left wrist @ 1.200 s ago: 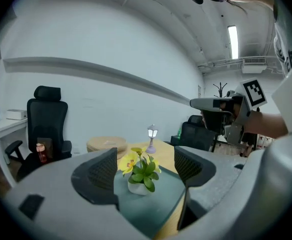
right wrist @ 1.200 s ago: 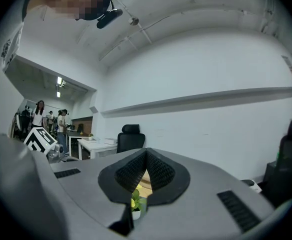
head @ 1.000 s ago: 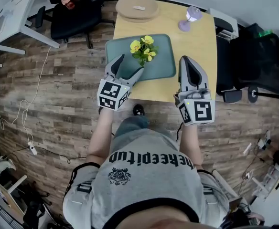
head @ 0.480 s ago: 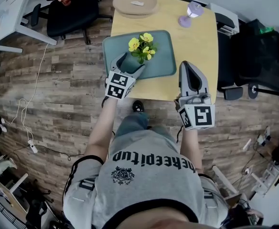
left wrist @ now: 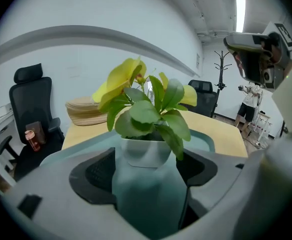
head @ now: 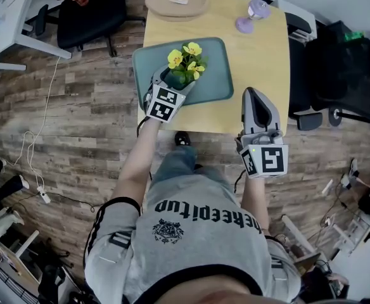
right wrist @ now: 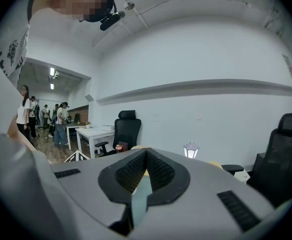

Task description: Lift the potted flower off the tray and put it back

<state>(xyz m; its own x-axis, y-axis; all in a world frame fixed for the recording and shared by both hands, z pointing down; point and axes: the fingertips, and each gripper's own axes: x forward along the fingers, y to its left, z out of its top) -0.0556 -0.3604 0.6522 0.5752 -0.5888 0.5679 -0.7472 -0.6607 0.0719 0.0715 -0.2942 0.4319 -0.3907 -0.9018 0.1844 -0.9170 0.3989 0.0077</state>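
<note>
Yellow-bloomed potted flower (left wrist: 145,121) stands on the tray (head: 216,75) between the parted jaws of your left gripper (left wrist: 145,176); your right gripper (right wrist: 146,159) has its jaws together, empty.

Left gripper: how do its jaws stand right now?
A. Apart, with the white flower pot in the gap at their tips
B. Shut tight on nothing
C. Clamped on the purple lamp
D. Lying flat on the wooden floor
A: the left gripper view shows the jaws of the left gripper standing apart over the tray, with the white pot between their tips.
</note>
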